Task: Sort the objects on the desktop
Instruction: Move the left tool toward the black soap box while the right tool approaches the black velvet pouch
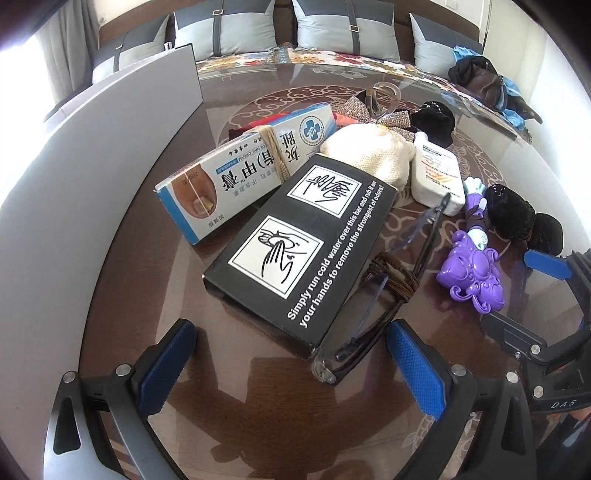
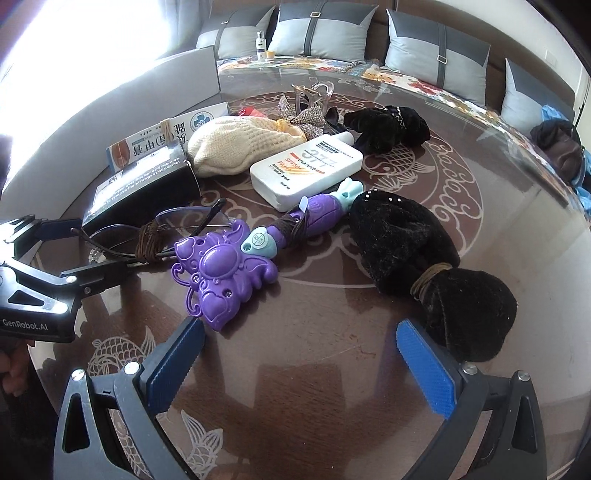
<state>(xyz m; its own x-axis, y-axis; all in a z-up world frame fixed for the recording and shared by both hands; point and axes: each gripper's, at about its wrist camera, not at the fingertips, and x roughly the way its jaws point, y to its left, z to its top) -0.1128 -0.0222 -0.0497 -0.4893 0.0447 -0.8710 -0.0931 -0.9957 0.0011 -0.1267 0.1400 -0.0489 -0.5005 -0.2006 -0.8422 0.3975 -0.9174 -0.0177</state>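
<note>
Looks like we've barely started — black box [image 1: 303, 254], glasses [image 1: 384, 291], purple toy [image 2: 225, 273] and sunscreen bottle [image 2: 310, 166] all heaped mid-counter [image 2: 332, 369]. Left tongs [image 1: 291, 362] and right tongs [image 2: 299, 365] wide open, empty.

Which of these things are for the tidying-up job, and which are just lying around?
For sorting, on the table:
black box
cream box
glasses
purple toy
white bottle
knit pouch
black scrunchie
sparkly bow

Just lying about:
cushions on the sofa
small bottle behind the table
dark clothes on the seat
</note>
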